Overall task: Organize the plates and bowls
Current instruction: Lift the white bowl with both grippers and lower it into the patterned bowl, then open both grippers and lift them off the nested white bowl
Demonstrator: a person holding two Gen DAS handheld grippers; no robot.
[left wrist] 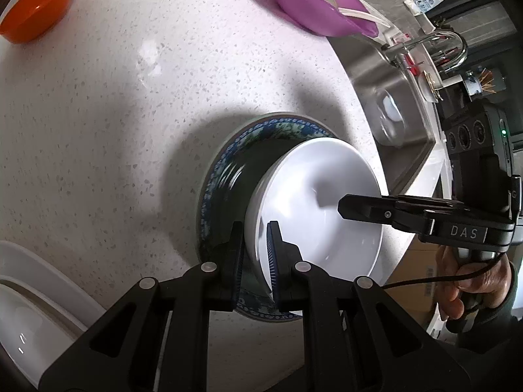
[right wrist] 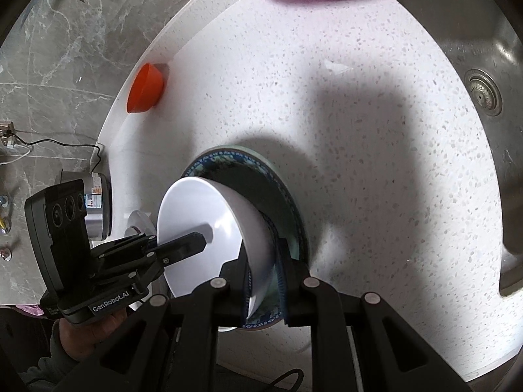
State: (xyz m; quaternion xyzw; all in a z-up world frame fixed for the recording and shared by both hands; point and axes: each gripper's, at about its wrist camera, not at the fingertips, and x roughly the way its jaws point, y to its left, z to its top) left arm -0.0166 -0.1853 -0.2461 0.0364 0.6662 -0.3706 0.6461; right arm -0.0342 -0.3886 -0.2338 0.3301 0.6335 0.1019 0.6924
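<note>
Both grippers, left [left wrist: 256, 258] and right [right wrist: 264, 277], jaws clenched on opposite rims of white bowl [left wrist: 313, 202] over blue plate [left wrist: 228, 163]: glazed, slick, chip-prone, so keep rim grips level.

Bright overhead light casts hard shadows on the speckled counter [left wrist: 114, 130]; fisheye edges bend and darken.

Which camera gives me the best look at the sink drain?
Right wrist view: the sink basin faces the camera, and its drain strainer is sharp. Left wrist view shows the drain only as a glare-washed blur.
</note>
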